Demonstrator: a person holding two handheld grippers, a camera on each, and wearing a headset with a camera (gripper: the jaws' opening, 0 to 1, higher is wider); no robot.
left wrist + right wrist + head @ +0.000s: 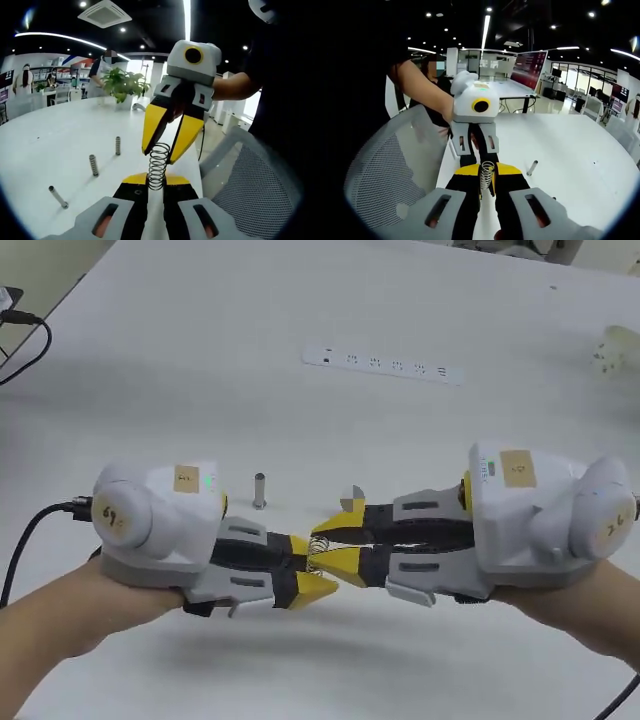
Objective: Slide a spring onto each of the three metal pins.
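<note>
The left claw (156, 180) is clamping narrow on the near end of 1 spring (158, 165) and is holding it in the air above the worktop (60, 135). The right claw (487, 172) is meeting it tip to tip, with its jaws sitting narrow on either side of the spring's other end. Whether they are pressing the coil cannot be told.

Both claws are lying roughly level and pointing at each other. The left forearm (50, 630) and right forearm (590, 605) are coming in from the lower corners of the head view.

On the worktop, apart from the claws, 3 pins are standing upright: 1 sprung pin (93, 165), a 2nd sprung pin (118, 145) and 1 bare pin (57, 196). Springs counted: 3. 1 power strip (383, 364) is lying farther back.
</note>
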